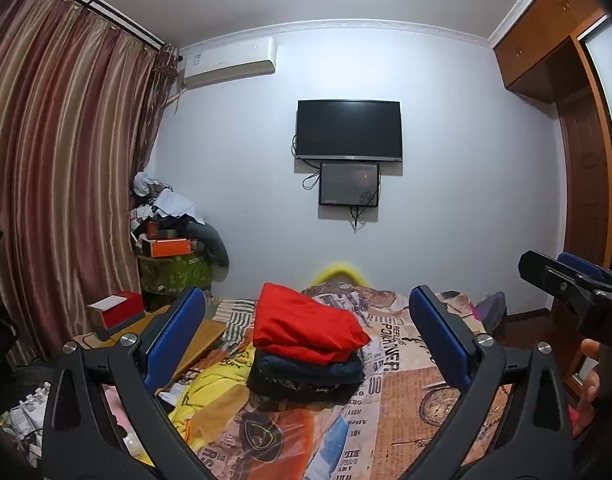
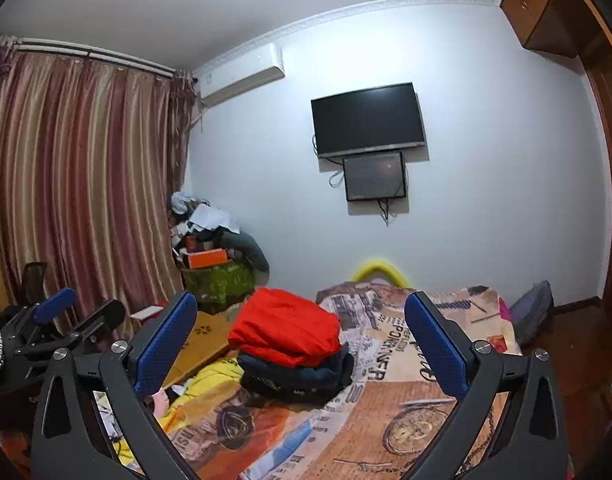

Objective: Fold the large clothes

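A folded red garment [image 1: 306, 326] lies on top of a folded dark navy garment [image 1: 306, 376] in a stack on the bed [image 1: 410, 404], which has a newspaper-print cover. The stack also shows in the right wrist view [image 2: 286, 330]. A crumpled yellow garment [image 1: 210, 396] lies at the bed's left edge, beside the stack. My left gripper [image 1: 306, 332] is open and empty, held above the bed short of the stack. My right gripper [image 2: 302, 340] is open and empty too, at about the same height; it shows at the right edge of the left wrist view [image 1: 574, 280].
A wooden board [image 1: 194, 344] and a red box [image 1: 118, 312] lie left of the bed. A cluttered pile [image 1: 174, 236] stands in the corner by the curtains [image 1: 58, 160]. A TV [image 1: 348, 130] hangs on the far wall. A wardrobe [image 1: 586, 140] is at right.
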